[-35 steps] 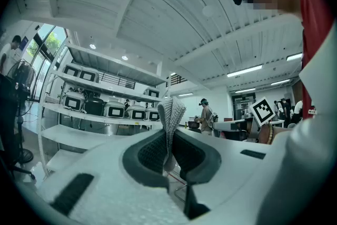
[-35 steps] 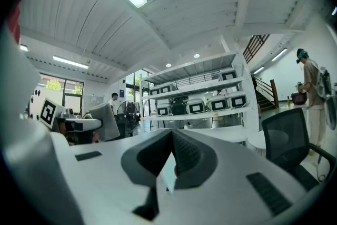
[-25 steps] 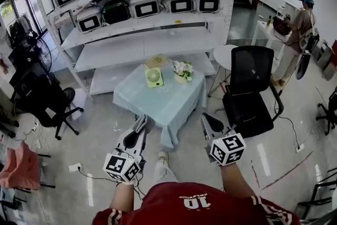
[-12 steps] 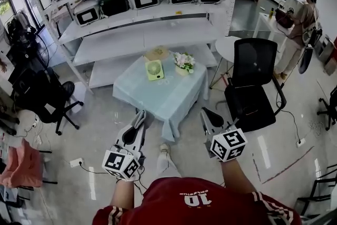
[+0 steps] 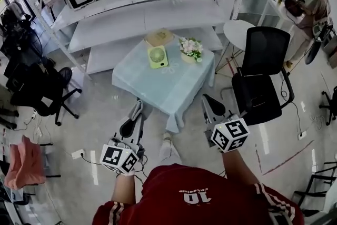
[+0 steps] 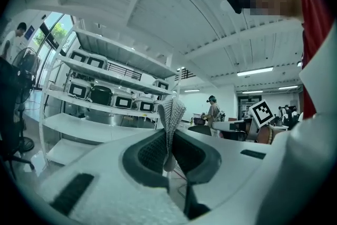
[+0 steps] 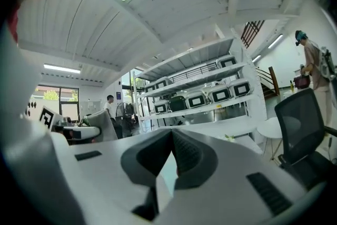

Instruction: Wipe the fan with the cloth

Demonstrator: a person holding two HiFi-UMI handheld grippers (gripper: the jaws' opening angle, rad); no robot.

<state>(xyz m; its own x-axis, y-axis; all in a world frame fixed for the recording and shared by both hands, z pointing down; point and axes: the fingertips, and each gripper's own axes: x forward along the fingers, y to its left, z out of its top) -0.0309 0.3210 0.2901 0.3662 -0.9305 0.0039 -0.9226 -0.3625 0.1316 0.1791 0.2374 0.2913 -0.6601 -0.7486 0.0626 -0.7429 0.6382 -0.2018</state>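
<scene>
Left gripper [image 6: 167, 140]: jaws closed on the cloth [image 6: 171, 112], a grey waffle-weave piece pinched between the pads, with a folded end standing up above them.

Right gripper [image 7: 171, 149]: jaws pressed together with nothing between them.

Fan [image 5: 157, 56]: small, pale green, upright on the table [image 5: 158, 93], towards its far side. The table is under a pale blue covering. A pot of flowers [image 5: 191, 49] stands just to the fan's right, and a flat tan item lies behind the fan (too small to identify).

Legible markings: the numeral "10" in white on the person's red shirt [image 5: 194, 197], upside down in the head view. The marker cube [image 5: 119, 158] on the left gripper and its counterpart on the right carry black-and-white square patterns only. No brand name can be read on the fan or on the boxed units along the white shelving [image 5: 142, 13].

Pose: both forearms reach forward from the torso, and the grippers are held side by side, well apart, low over the floor [image 5: 100, 113]. In the head view both point towards the near edge of the table and stop short of it, with neither touching the table or the fan. A black chair [image 5: 259, 87] stands just to the right of the table.
</scene>
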